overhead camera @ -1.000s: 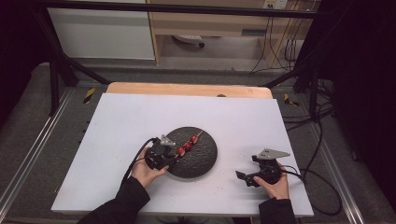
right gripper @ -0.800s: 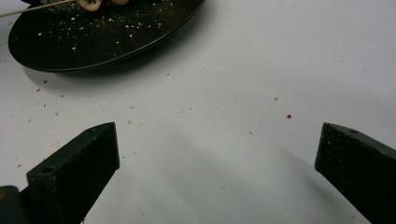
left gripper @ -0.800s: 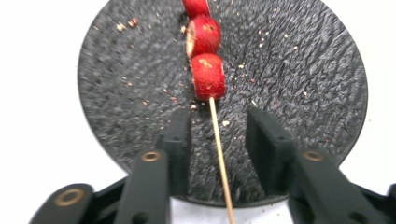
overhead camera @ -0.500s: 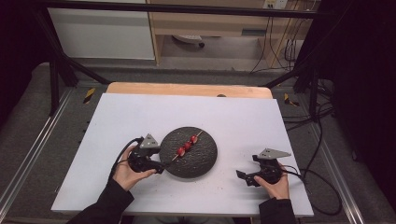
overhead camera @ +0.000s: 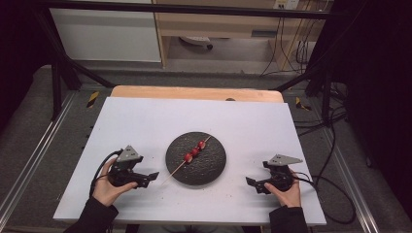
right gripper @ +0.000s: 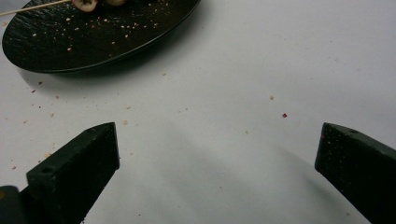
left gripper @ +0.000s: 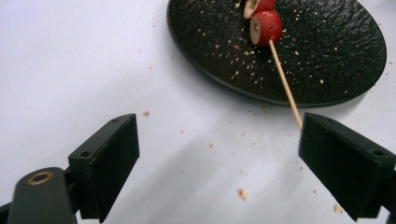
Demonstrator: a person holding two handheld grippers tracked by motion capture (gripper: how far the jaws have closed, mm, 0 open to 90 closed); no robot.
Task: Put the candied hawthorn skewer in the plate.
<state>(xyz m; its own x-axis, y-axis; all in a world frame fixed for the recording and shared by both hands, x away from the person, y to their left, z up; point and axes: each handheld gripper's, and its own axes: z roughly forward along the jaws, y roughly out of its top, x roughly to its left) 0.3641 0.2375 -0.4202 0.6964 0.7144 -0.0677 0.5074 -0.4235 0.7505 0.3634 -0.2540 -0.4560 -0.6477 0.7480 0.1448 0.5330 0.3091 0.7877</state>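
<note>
Left gripper (overhead camera: pixel 151 176) backed off skewer (overhead camera: pixel 190 156), fingers just opened wide, empty; skewer lies diagonal on plate (overhead camera: pixel 214 170), bare end toward it

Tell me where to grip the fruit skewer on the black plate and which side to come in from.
Grip the bare stick end of the skewer, which juts past the plate rim toward the left gripper. Come from that lower-left side, fingers straddling the thin stick; the red fruit pieces crowd the other half.

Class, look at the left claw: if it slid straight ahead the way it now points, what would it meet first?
Most likely the bare end of the skewer, which juts off the black plate toward the open left claw, near one jaw. Depth is unclear; it might pass just beside it and meet the plate's rim.
</note>
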